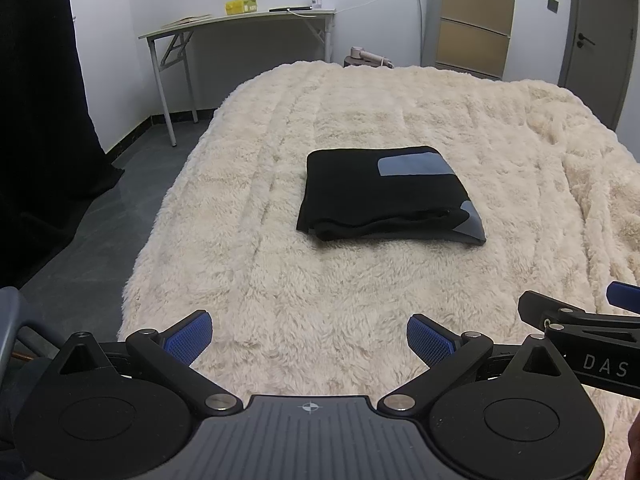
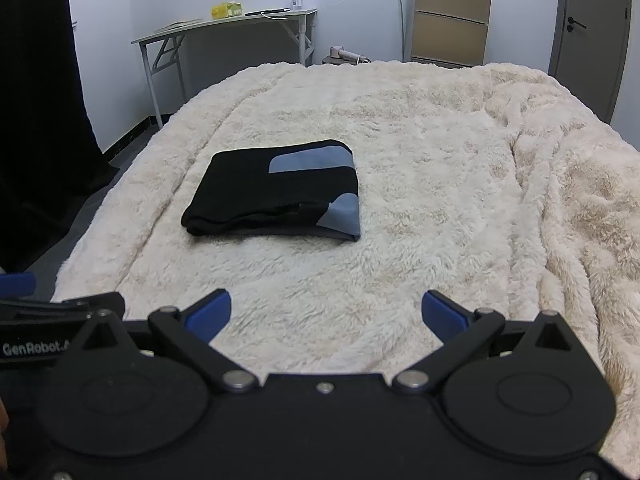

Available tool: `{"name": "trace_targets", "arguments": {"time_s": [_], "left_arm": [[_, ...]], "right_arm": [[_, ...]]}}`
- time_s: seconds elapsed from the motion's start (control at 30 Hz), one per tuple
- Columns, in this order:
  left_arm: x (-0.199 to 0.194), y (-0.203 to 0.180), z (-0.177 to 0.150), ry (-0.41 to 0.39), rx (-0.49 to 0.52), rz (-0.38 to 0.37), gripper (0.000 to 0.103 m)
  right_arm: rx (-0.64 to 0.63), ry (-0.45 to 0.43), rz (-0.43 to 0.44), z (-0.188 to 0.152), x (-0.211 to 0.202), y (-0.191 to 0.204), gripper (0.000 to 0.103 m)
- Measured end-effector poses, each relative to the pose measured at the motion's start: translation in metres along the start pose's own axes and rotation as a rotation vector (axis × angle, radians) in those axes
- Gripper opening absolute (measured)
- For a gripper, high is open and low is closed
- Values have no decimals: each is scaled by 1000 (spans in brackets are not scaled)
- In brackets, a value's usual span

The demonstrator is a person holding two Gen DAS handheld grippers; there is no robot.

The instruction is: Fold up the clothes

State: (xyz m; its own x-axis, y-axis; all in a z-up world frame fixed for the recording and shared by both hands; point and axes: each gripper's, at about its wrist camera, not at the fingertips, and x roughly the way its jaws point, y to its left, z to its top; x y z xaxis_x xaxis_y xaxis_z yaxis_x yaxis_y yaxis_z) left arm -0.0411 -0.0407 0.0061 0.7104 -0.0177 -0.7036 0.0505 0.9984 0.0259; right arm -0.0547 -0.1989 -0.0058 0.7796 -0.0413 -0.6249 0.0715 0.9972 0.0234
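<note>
On the cream fleece blanket [image 1: 360, 288], at about twelve o'clock from both our grippers, we see the black and grey garment [image 1: 386, 194] lying folded into a flat rectangle, its layered edges toward us. We hold the left gripper [image 1: 310, 340] and the right gripper [image 2: 326, 314] well short of it, each with blue pads spread apart and empty. A folding table [image 2: 224, 24] stands at eleven o'clock; its small items are perhaps a bottle and a box.
</note>
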Motion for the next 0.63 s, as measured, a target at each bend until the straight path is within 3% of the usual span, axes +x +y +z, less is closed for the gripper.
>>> {"name": "trace_targets", "arguments": {"time_s": [0.63], "left_arm": [[1,-1,1,-4,0,10,103]], "right_arm": [[9,7,1,2,3,2,103]]}}
